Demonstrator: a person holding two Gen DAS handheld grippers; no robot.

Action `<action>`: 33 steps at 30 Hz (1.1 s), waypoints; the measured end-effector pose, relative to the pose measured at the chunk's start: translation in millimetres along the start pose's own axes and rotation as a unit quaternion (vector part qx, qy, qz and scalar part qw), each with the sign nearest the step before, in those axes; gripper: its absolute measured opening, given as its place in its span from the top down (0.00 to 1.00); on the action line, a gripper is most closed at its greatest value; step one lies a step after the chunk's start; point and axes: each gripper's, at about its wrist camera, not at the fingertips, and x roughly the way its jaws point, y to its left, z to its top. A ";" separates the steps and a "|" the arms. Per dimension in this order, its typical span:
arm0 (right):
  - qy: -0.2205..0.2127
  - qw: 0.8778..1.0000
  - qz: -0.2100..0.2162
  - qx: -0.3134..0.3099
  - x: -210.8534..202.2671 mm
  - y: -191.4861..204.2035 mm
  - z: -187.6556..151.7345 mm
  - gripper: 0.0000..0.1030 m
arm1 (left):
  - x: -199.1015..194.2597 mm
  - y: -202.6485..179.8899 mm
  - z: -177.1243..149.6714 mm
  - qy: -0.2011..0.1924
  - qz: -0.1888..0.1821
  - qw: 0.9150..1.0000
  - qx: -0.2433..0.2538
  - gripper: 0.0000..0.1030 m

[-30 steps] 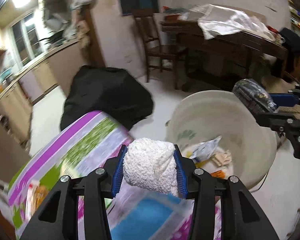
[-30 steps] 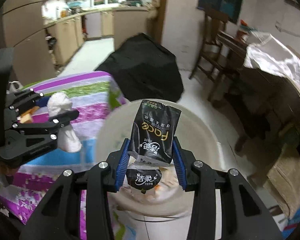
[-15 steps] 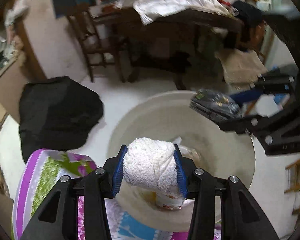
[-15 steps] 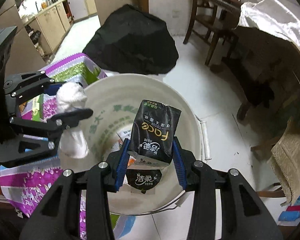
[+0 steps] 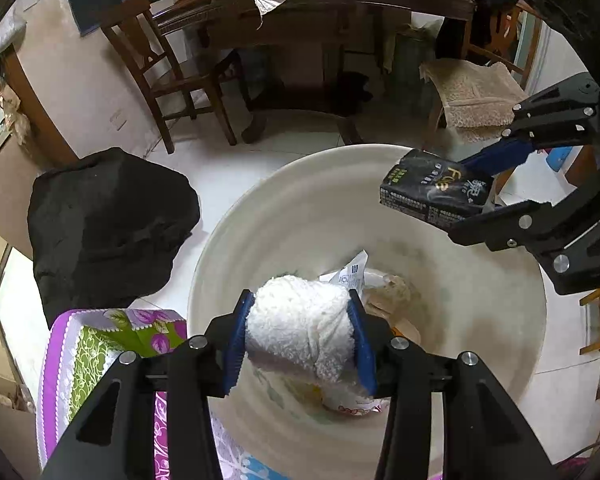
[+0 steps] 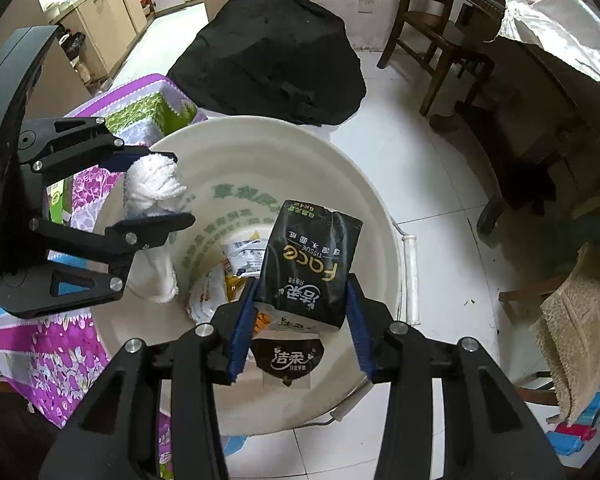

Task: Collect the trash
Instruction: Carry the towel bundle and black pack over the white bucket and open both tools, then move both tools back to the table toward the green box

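Cream-white bucket [image 6: 352, 184] with green lettering on the inner wall. Black tissue pack [image 6: 310, 264] printed in gold and white. White, nubbly wad of cloth [image 5: 302, 328]. Black-framed left gripper [image 5: 300, 340] and right gripper [image 6: 302, 312], blue-padded on the fingers [image 5: 236, 344]. Purple, green and blue floral, striped tablecloth [image 6: 76, 340]. Plain black bag [image 6: 272, 52] on white floor tiles [image 6: 432, 184]. Dark brown wooden chair [image 5: 160, 60]. Beige, speckled towel [image 6: 580, 328].
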 end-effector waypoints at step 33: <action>-0.144 0.987 -0.062 0.014 -35.3 38.0 -25.5 0.45 | -70.2 -3.2 -70.0 -0.081 0.170 0.979 -0.082 0.28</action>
